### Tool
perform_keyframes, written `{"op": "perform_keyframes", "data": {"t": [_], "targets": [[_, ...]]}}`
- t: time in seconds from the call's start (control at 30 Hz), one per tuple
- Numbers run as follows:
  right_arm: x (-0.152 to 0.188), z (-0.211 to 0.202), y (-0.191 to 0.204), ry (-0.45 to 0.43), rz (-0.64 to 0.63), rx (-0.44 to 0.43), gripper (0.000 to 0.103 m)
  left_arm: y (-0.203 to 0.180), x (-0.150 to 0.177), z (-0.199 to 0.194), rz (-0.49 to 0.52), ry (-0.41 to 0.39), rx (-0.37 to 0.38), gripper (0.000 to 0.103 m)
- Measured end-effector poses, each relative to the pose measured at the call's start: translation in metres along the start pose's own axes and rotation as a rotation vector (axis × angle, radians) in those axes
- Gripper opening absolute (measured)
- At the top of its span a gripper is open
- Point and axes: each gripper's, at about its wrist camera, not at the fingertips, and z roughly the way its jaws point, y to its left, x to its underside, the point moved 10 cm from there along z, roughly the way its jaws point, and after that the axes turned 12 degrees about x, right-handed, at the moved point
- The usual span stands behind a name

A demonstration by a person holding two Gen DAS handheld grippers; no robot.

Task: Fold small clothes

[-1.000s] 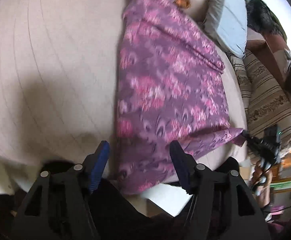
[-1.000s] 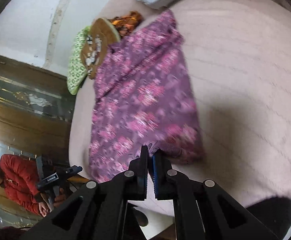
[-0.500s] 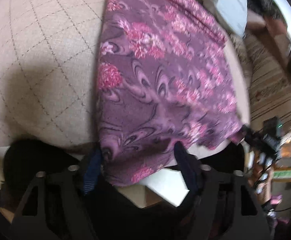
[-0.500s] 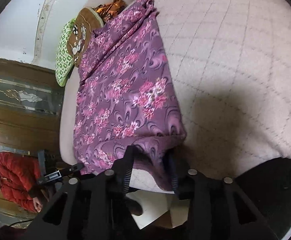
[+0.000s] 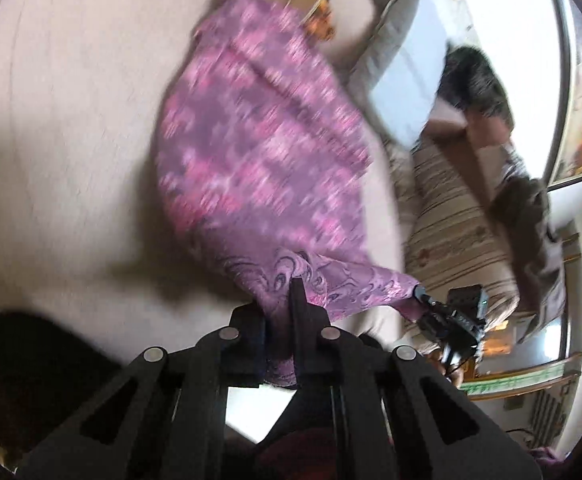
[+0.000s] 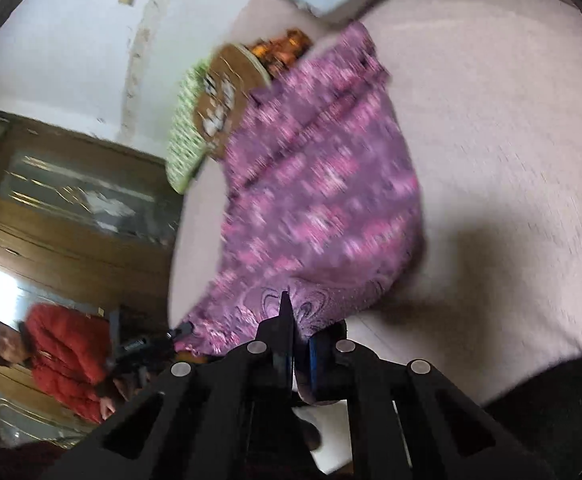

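Right gripper (image 6: 297,344) had just been closing and was clamped on the near edge of the purple floral cloth (image 6: 323,200), fabric pinched between the jaws. Cloth ran away across the pale quilted bed (image 6: 491,140), blurred. At its far end sat a brown cushion (image 6: 227,80) and a green cushion (image 6: 183,136). The left gripper (image 6: 175,333) pinched the cloth's other near corner. Person in red jacket (image 6: 63,352) stood by the wooden cabinet (image 6: 71,216).
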Motion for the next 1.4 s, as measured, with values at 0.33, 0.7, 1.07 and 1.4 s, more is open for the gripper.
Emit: {"op": "perform_keyframes", "data": {"t": [0.33, 0.7, 1.07, 1.4], "targets": [[-0.107, 0.030, 0.033, -0.098, 0.056, -0.088, 0.005, -0.011, -0.116, 0.024, 0.029, -0.100, -0.021, 0.007], [-0.225, 0.108, 0.025, -0.140, 0.165, -0.090, 0.005, 0.021, -0.246, 0.093, -0.021, -0.139, -0.104, 0.007], [-0.291, 0.180, -0.033, -0.093, 0.374, 0.017, 0.011, 0.071, -0.303, 0.117, -0.223, -0.107, -0.081, 0.015], [-0.283, 0.162, -0.009, -0.084, 0.242, -0.010, 0.033, 0.029, -0.281, 0.083, 0.080, -0.072, -0.187, 0.062]]}}
